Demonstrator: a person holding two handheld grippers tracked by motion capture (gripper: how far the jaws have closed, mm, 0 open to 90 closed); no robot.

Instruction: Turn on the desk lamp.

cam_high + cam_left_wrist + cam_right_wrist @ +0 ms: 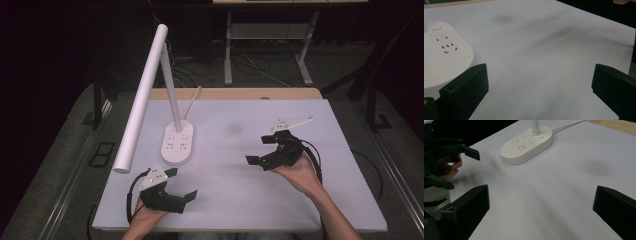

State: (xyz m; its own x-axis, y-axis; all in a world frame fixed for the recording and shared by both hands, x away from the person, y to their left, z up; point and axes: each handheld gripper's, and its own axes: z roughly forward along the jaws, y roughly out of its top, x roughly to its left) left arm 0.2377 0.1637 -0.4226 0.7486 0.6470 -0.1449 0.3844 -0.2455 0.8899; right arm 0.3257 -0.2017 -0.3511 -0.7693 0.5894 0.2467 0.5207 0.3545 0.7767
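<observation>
White desk lamp [150, 95] standing on left half of white table [250, 200]; oval base [177, 142] carries socket holes, slim post rising from far end, long tube head slanting toward near left edge. White cord [192, 100] trailing from base toward far table edge. Left gripper [181, 184] just near side of base, jaws spread wide, nothing between, held low over table. Right gripper [259, 149] well right of base, jaws likewise wide apart, empty, turned toward lamp.
</observation>
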